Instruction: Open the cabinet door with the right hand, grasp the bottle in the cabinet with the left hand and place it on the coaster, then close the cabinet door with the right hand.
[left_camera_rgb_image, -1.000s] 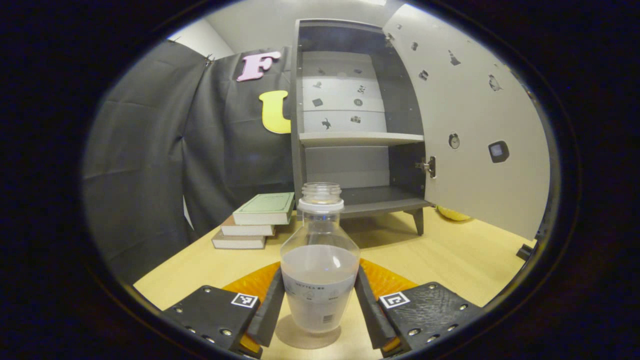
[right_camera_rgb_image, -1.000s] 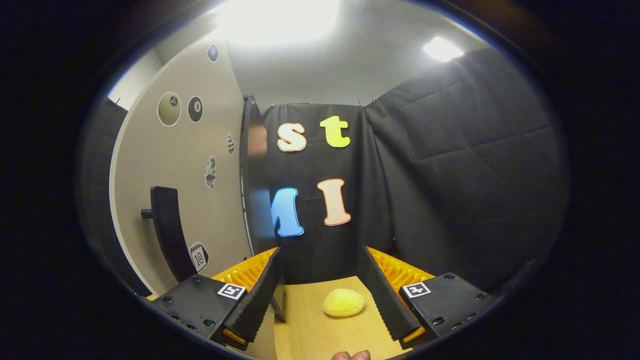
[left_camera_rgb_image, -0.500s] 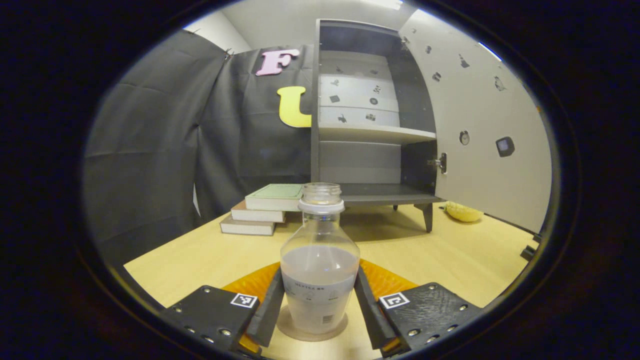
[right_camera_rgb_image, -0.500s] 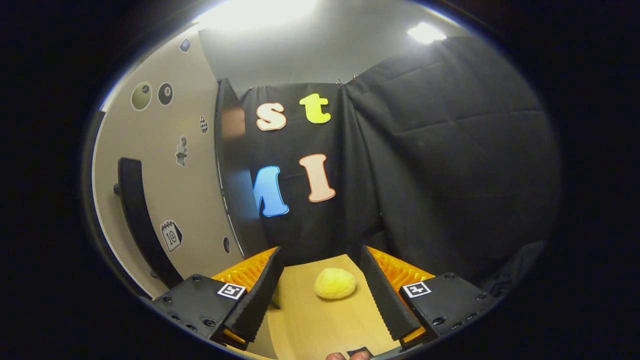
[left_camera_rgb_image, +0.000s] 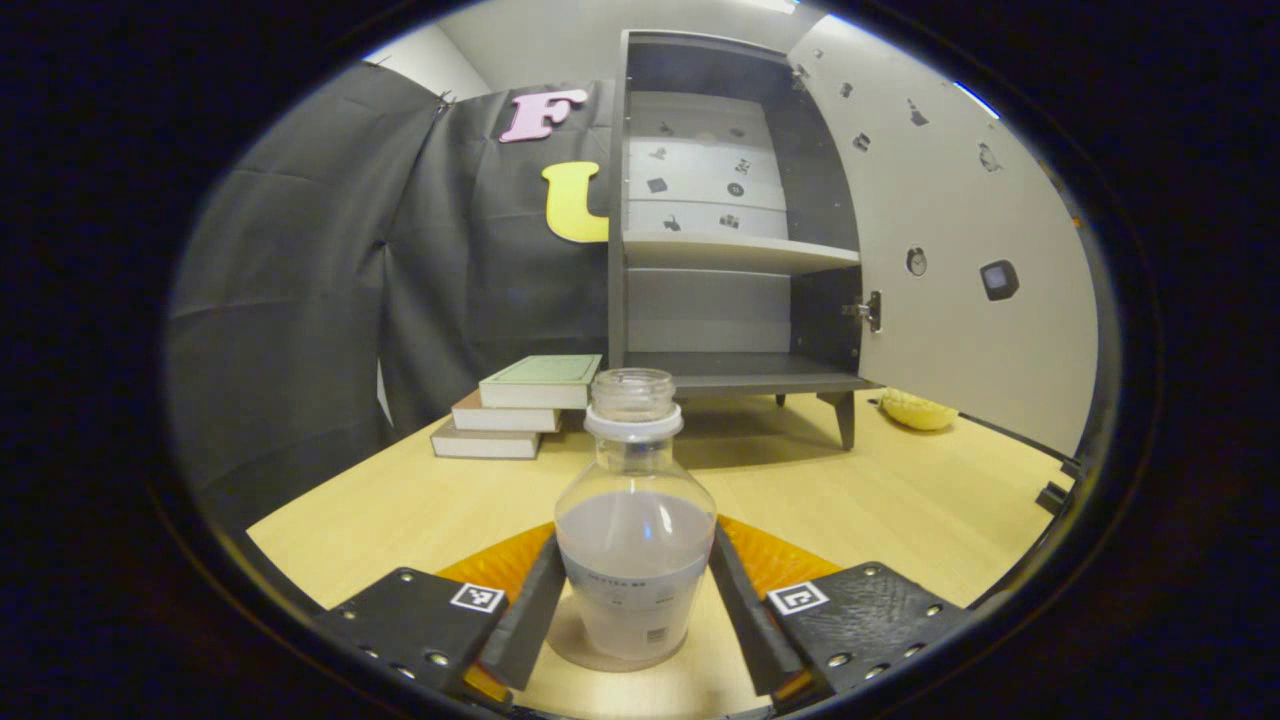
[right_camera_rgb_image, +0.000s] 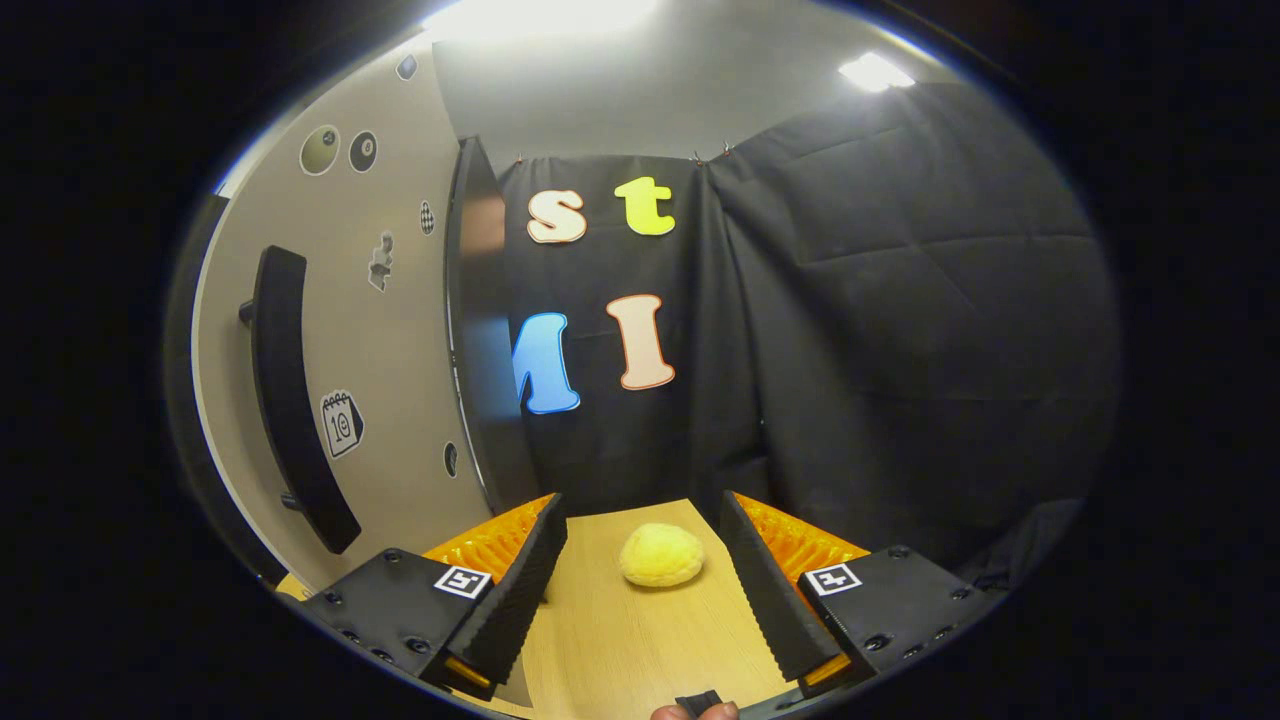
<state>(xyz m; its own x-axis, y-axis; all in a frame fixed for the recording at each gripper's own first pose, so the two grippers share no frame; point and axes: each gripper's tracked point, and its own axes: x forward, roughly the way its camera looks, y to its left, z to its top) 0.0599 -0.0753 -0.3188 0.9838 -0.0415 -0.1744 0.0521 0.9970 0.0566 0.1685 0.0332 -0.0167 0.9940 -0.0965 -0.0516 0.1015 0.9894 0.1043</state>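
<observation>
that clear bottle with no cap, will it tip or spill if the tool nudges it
The clear plastic bottle probably resists tipping: its cloudy liquid sits low in a wide body. With the narrow neck uncapped, a hard knock would likely spill it. The smooth wall may slip between the left tool fingers.

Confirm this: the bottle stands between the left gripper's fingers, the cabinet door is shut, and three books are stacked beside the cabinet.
Not quite: the door is open, swung wide in the left gripper view, baring the shelves. The rest holds: the bottle stands between the left gripper fingers, and three books are stacked beside the cabinet.

Both low over the table (left_camera_rgb_image: 900, 510); left faces cabinet (left_camera_rgb_image: 720, 220), right its door (right_camera_rgb_image: 390, 330).
</observation>
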